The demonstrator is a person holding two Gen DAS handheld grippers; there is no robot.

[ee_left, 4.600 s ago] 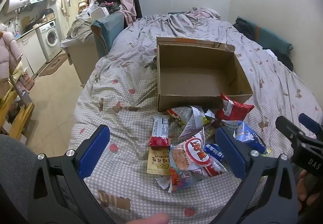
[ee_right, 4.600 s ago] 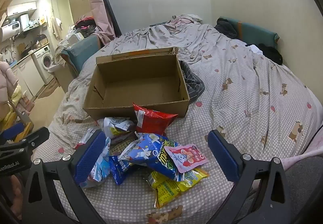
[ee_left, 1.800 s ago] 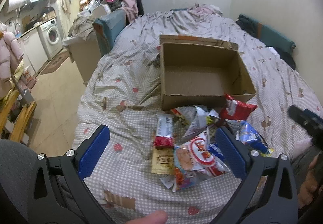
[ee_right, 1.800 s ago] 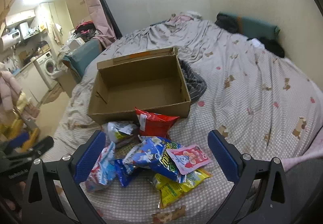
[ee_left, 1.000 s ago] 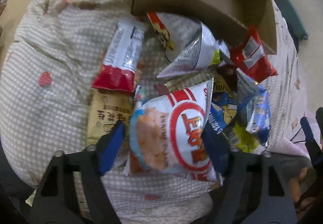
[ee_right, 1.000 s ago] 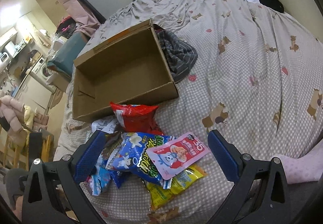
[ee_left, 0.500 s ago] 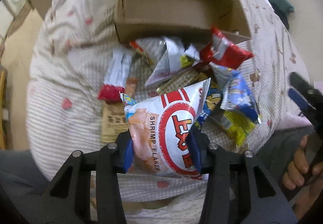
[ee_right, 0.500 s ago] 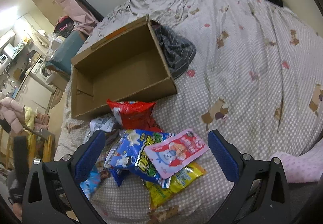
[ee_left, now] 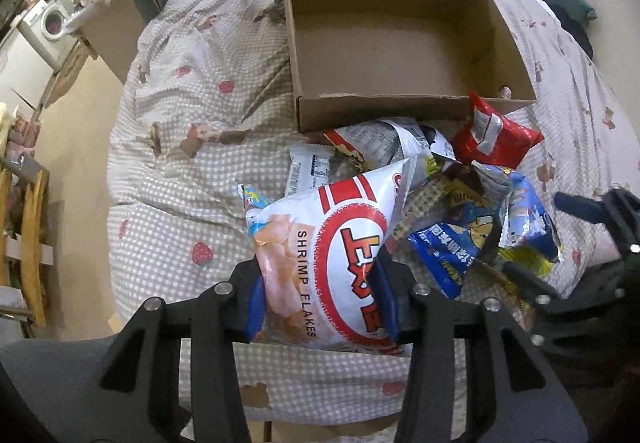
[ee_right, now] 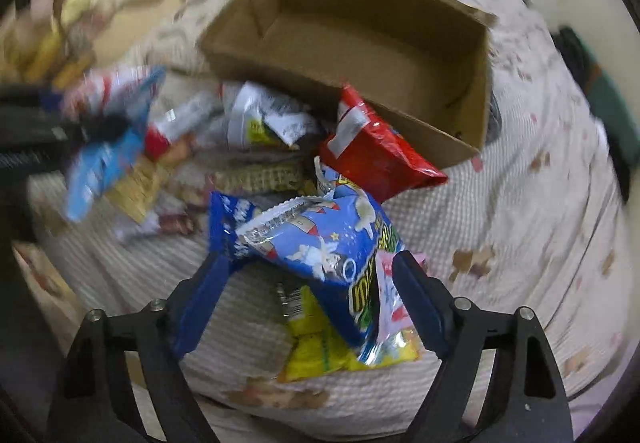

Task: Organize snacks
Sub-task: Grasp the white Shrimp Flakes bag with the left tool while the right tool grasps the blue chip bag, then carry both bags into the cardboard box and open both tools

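The left wrist view is sharp and shows the left tongs [ee_left: 320,299] pinching the lower end of a white shrimp flakes bag [ee_left: 332,243], both blue pads pressed into its sides. The bag is lifted clear of the pile, its long axis running up and away from the tongs toward the cardboard box [ee_left: 400,43], top corner leaning right. It is white with a red ring around red-and-yellow lettering, a pink shrimp picture on its left, and "SHRIMP FLAKES" printed sideways. This view alone shows a washing machine [ee_left: 50,19] far to the upper left and the right tongs' black frame at the right edge.

The right wrist view is smeared by motion and shows what the other hides: the right tongs [ee_right: 312,299] have just been closing, their pads standing either side of a blue snack bag [ee_right: 332,243] with cartoon figures and a crimped silver top. The right pad lies against the bag's edge; the left pad stands apart from it, so nothing is pinched. That bag's long axis slants from upper left to lower right. A yellow packet [ee_right: 320,347] lies under it, between the pads. Beyond the tongs, a red packet [ee_right: 380,151] leans on the box's near wall. Everything rests on a checked bedspread [ee_right: 520,223].
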